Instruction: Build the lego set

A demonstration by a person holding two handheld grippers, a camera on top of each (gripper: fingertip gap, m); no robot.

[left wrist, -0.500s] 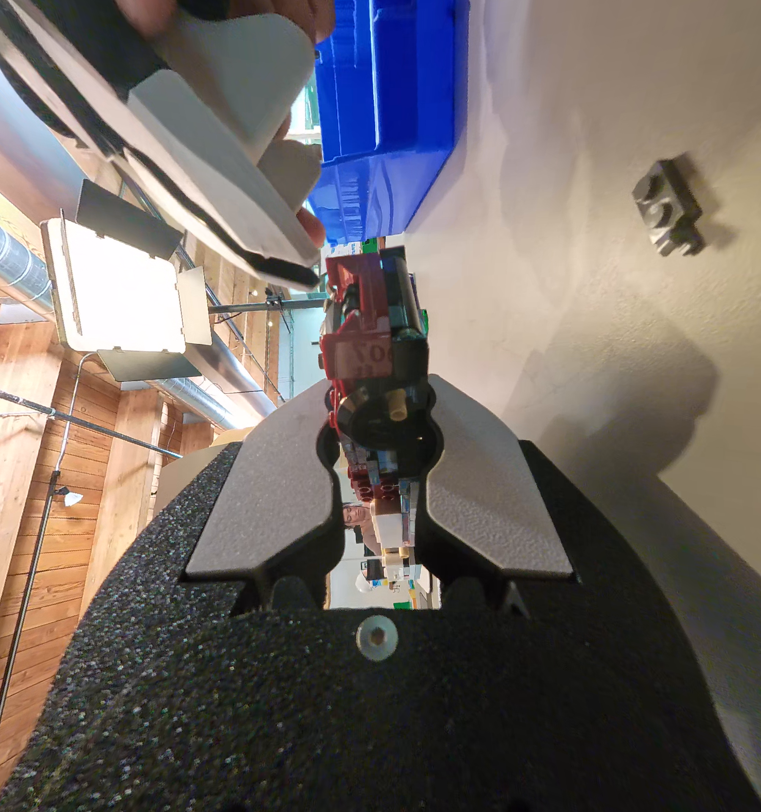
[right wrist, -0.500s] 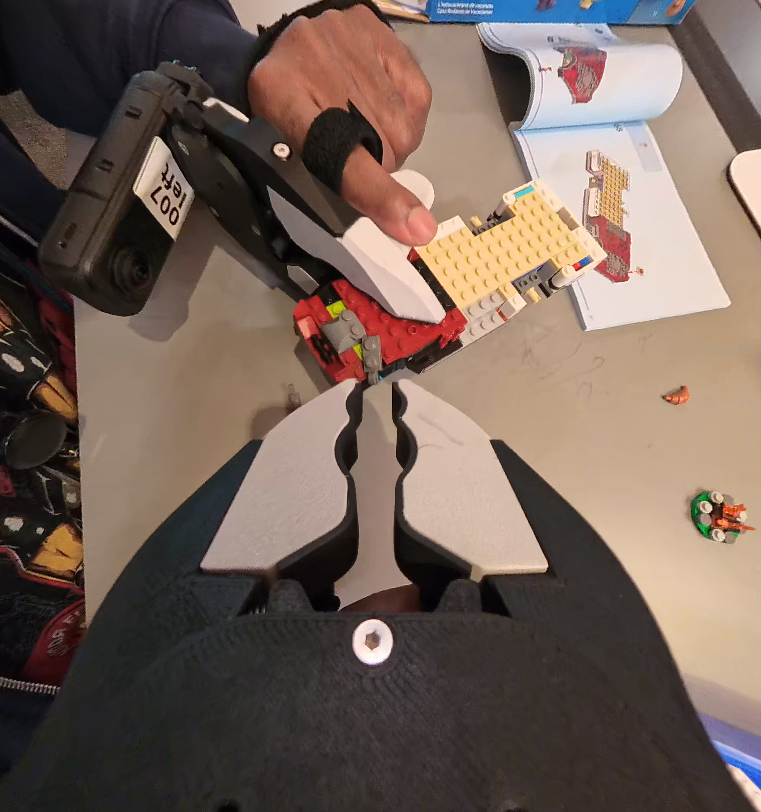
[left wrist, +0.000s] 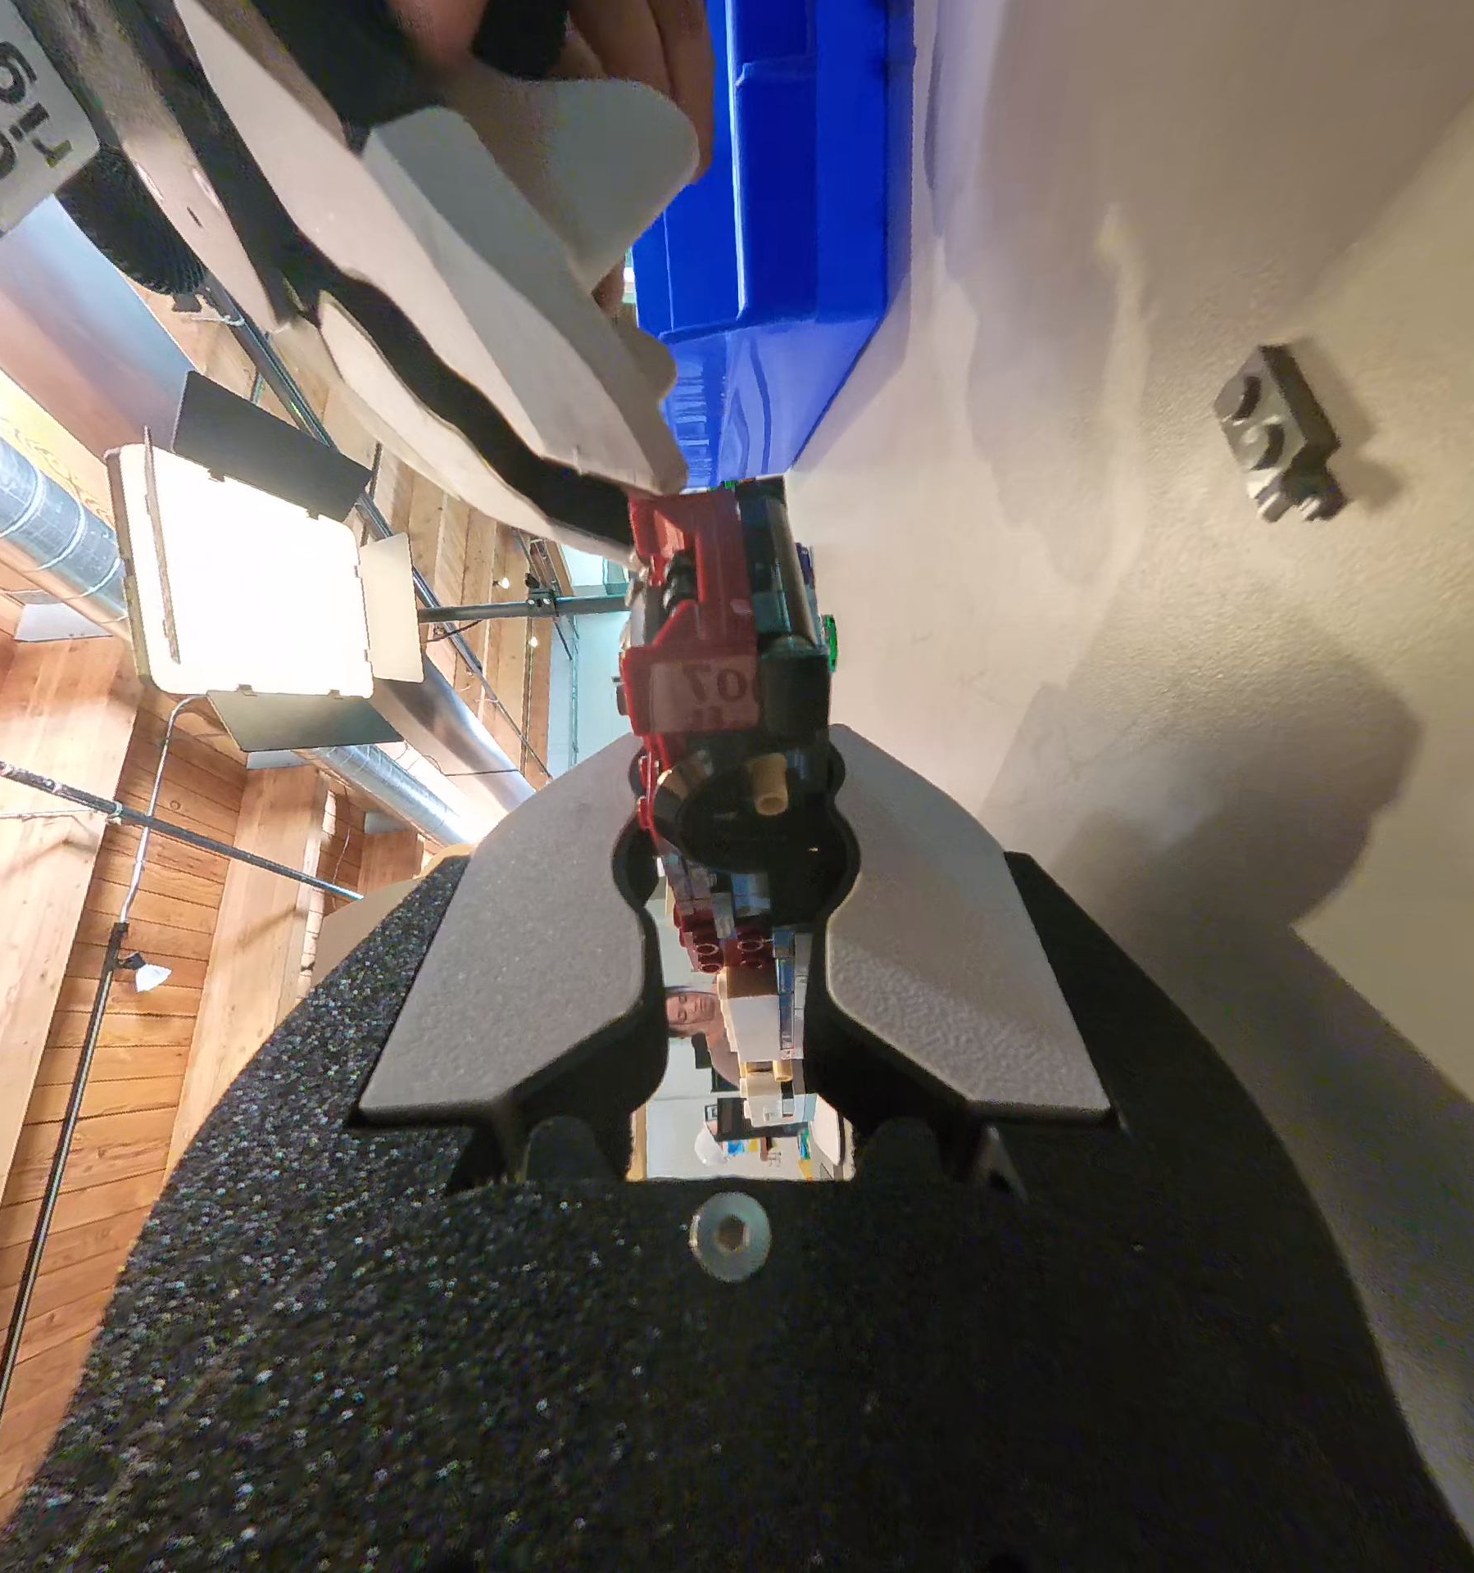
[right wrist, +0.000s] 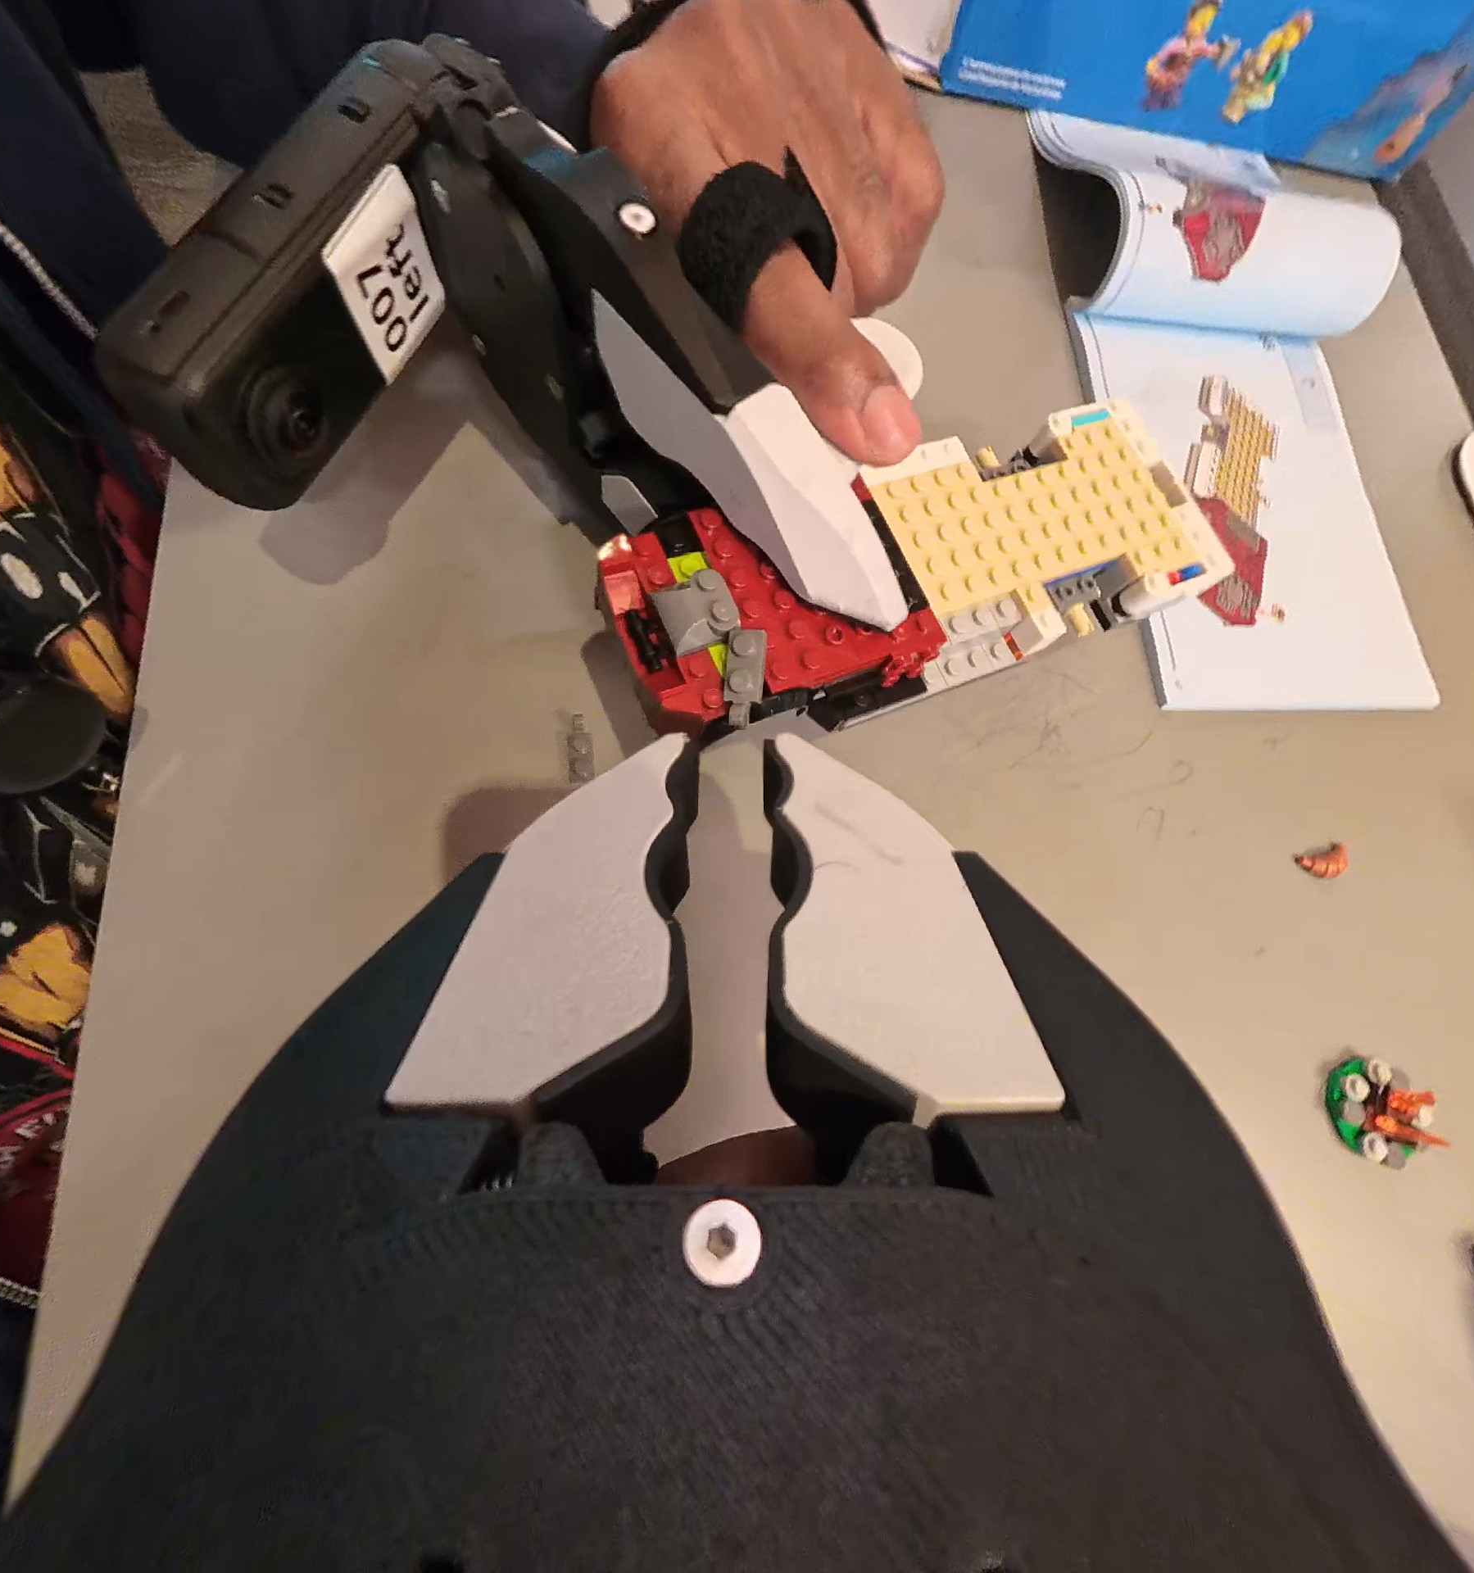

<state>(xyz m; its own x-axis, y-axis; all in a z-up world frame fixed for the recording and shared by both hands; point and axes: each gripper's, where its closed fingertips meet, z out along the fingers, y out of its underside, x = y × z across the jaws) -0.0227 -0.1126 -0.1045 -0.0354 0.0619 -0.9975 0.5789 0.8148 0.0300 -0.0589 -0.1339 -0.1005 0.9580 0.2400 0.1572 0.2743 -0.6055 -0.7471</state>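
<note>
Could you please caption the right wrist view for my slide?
Open right claw faces a red-and-tan brick model clamped by the left claw.

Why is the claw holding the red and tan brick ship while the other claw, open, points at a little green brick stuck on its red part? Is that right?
Almost. The little brick on the red part of the brick ship is grey, not green, as the right wrist view shows. The left claw does hold the ship, and the right claw is open, pointing at that brick.

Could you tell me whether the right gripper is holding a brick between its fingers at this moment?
No, the right gripper is open, with only bare table showing between its fingers.
</note>
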